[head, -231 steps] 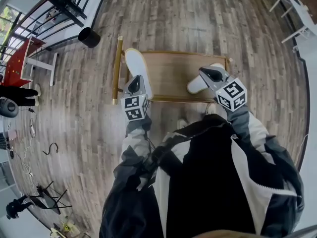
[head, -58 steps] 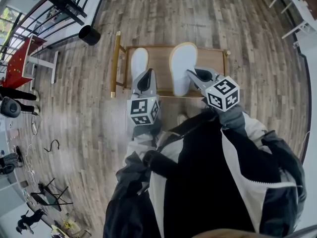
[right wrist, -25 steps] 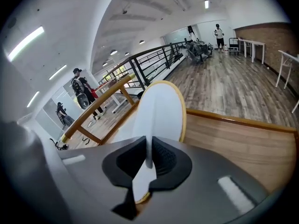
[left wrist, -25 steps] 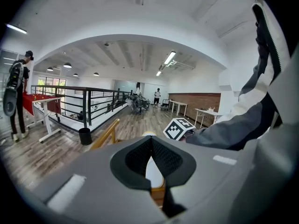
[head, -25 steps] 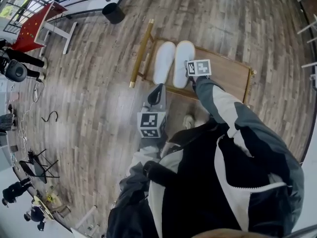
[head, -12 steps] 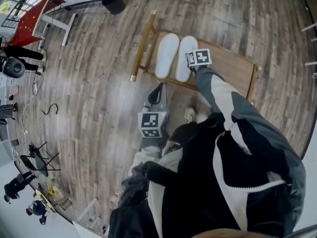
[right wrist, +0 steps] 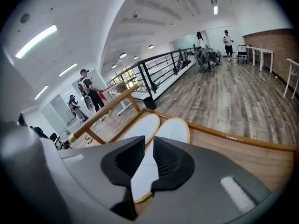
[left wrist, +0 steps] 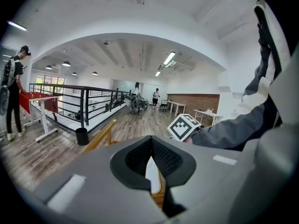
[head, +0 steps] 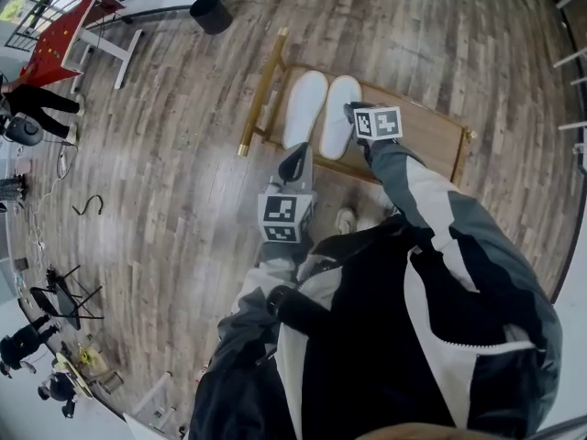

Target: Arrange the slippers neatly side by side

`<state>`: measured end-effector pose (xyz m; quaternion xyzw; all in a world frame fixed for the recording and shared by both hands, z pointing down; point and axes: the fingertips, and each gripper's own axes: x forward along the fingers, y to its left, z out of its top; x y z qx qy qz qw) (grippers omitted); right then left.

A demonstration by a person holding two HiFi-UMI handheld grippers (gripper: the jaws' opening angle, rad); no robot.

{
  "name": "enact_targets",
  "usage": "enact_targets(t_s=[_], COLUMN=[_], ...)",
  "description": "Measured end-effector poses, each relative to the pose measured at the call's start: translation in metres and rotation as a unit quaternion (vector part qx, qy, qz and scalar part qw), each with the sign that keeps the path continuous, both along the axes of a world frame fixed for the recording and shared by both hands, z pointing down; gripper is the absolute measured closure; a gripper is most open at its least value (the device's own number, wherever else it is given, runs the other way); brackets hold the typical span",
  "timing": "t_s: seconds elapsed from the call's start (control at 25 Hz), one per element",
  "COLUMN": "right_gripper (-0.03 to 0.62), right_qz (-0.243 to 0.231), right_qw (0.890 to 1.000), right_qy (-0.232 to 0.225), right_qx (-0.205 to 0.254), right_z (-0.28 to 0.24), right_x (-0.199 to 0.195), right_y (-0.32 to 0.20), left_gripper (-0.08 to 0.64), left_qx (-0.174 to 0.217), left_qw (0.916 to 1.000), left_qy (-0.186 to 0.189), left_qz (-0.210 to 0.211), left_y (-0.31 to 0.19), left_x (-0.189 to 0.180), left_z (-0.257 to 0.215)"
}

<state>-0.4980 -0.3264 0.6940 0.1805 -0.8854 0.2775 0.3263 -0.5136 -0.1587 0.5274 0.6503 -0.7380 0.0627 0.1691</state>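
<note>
A person in a black, grey and white jacket stands over a low wooden platform (head: pixel 424 137) and looks down at it. The right arm, in a grey and white sleeve (head: pixel 415 183), stretches forward so that the right gripper (head: pixel 352 110) hangs over the near end of the platform. Its jaws stand a little apart, pinching nothing, and white slipper fabric shows through the narrow gap. The left arm is drawn back and bent. The left gripper (head: pixel 294 154) is held off the platform's near edge, above the floor, with its jaws pressed together and empty. Each gripper carries a cube with square black-and-white markers, the left cube (head: pixel 286 218) close to the person's body and the right cube (head: pixel 378 122) above the platform; no words can be read on them. Two white slippers lie flat on the platform, side by side and parallel, edges touching or nearly so. The rail-side slipper (head: pixel 304 108) sits next to the platform's golden wooden rail (head: pixel 261 90), and the second slipper (head: pixel 338 115) lies between it and the bare half of the platform. The platform stands on a grey-brown plank floor (head: pixel 165 154). Beyond the rail are a black bin (head: pixel 212 12), a red table (head: pixel 64 35), a black metal railing (left wrist: pixel 86 107) and a person in dark clothes (head: pixel 37 104). A brick wall (left wrist: pixel 194 101) closes the far end of the room.
</note>
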Motion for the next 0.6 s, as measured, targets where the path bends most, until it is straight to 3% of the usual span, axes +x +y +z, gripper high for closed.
enact_targets(t_s=[0.08, 0.32, 0.48, 0.6], right_gripper=[0.569, 0.589, 0.589, 0.589], right_qz=[0.0, -0.063, -0.1, -0.106], right_qw=[0.999, 0.982, 0.964, 0.955], right_qy=[-0.046, -0.156, -0.188, -0.202], right_qx=[0.016, 0.085, 0.16, 0.191], right_z=[-0.034, -0.139, -0.199, -0.229], right_x=[0.001, 0.001, 0.019, 0.038], right_y=[0.003, 0.026, 0.04, 0.047], left_gripper=[0.549, 0.549, 0.549, 0.549], left_qx=[0.006, 0.037, 0.051, 0.064], left_qw=[0.9999, 0.9986, 0.9972, 0.9951], left_qy=[-0.004, -0.024, -0.032, -0.046], left_qz=[0.009, 0.03, 0.045, 0.059], left_y=[-0.009, -0.037, -0.052, -0.06], left_x=[0.003, 0.005, 0.01, 0.018], left_z=[-0.004, -0.029, -0.051, -0.07])
